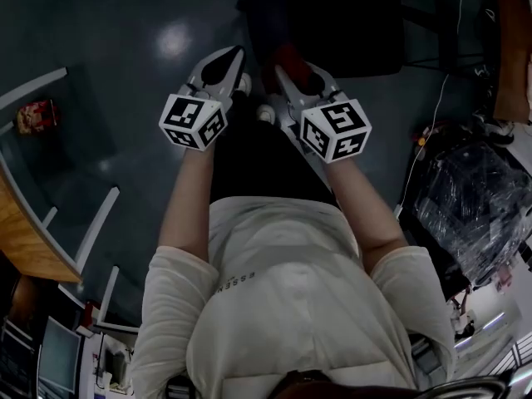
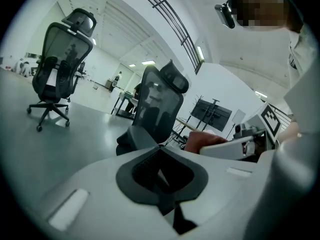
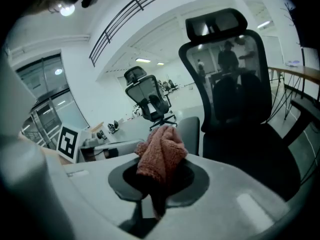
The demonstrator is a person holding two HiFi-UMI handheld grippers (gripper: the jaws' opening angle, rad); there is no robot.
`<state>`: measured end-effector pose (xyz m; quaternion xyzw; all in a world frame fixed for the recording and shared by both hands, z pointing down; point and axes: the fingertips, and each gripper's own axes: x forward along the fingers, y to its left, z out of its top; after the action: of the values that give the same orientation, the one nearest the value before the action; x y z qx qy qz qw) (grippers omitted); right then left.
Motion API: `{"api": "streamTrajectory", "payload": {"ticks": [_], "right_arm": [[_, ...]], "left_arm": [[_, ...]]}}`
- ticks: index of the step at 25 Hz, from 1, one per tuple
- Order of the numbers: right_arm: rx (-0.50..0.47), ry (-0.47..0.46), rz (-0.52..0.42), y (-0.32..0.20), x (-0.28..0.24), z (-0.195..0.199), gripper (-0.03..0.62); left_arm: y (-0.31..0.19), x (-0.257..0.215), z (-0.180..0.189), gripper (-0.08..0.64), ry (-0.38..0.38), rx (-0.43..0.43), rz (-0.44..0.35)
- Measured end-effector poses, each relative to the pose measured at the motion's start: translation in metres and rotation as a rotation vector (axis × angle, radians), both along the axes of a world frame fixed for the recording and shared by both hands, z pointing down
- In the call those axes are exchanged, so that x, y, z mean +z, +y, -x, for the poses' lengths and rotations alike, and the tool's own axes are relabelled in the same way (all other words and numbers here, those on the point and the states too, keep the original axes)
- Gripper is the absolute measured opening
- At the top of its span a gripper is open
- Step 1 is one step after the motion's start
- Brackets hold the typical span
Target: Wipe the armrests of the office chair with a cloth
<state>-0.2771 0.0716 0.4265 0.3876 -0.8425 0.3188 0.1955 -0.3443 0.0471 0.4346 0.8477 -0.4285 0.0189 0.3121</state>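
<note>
The black mesh office chair (image 1: 332, 23) stands just ahead of me on the dark floor. In the right gripper view its back (image 3: 235, 94) fills the right side, with a grey armrest (image 3: 191, 133) beside the seat. My right gripper (image 1: 280, 71) is shut on a reddish-brown cloth (image 3: 161, 159), which bunches above the jaws (image 1: 293, 59). My left gripper (image 1: 234, 54) is held level beside it, shut with nothing in it. In the left gripper view the chair (image 2: 159, 106) and an armrest (image 2: 136, 136) lie ahead, and the cloth (image 2: 202, 140) shows at right.
A second office chair (image 2: 59, 59) stands farther off across the floor. A wooden desk (image 1: 25, 239) and white frames (image 1: 96, 227) are at my left. A plastic-wrapped bundle (image 1: 470, 206) and a cable (image 1: 424, 131) lie at right. A screen on a stand (image 2: 212, 114) is behind.
</note>
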Motion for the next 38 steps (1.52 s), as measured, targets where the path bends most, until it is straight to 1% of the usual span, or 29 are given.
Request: {"api": "streamTrajectory", "payload": {"ticks": [2,5,9,11,14,17,20,22,25,30,35,38], "right_arm": [[0.046,-0.006,-0.041,-0.027,-0.021,-0.009,0.048],[0.122,-0.003,-0.099,-0.073,-0.049,-0.020,0.048],[0.204,0.048,-0.163,-0.139,-0.062,-0.028,0.048],[0.229,0.093,-0.180,-0.169,-0.058,-0.027,0.048],[0.227,0.166,-0.199,-0.208,-0.038,-0.022,0.048],[0.231,0.220,-0.178,-0.241,-0.009,-0.021,0.048],[0.198,0.212,-0.116,-0.260,0.018,-0.007,0.048],[0.155,0.201,-0.073,-0.262,0.034,0.008,0.048],[0.107,0.217,-0.024,-0.257,0.050,0.022,0.048],[0.003,0.256,0.007,-0.244,0.060,0.037,0.048],[-0.064,0.250,0.036,-0.238,0.060,0.048,0.048],[-0.112,0.255,0.032,-0.235,0.059,0.056,0.048]], "left_arm": [[-0.011,-0.009,0.004,0.017,0.006,-0.006,-0.006],[-0.030,-0.015,0.011,0.016,0.020,0.007,0.001],[-0.057,-0.016,0.022,0.016,0.036,0.058,0.017],[-0.069,-0.012,0.028,0.016,0.042,0.087,0.032],[-0.086,0.001,0.034,0.016,0.044,0.123,0.070],[-0.097,0.011,0.026,0.017,0.051,0.196,0.096],[-0.101,0.022,0.021,0.017,0.060,0.231,0.123],[-0.098,0.033,0.020,0.017,0.068,0.237,0.149],[-0.091,0.046,0.017,0.016,0.079,0.245,0.179],[-0.082,0.054,0.005,0.017,0.103,0.229,0.207],[-0.073,0.062,-0.007,0.017,0.125,0.229,0.240],[-0.067,0.064,-0.011,0.017,0.126,0.230,0.245]]}}
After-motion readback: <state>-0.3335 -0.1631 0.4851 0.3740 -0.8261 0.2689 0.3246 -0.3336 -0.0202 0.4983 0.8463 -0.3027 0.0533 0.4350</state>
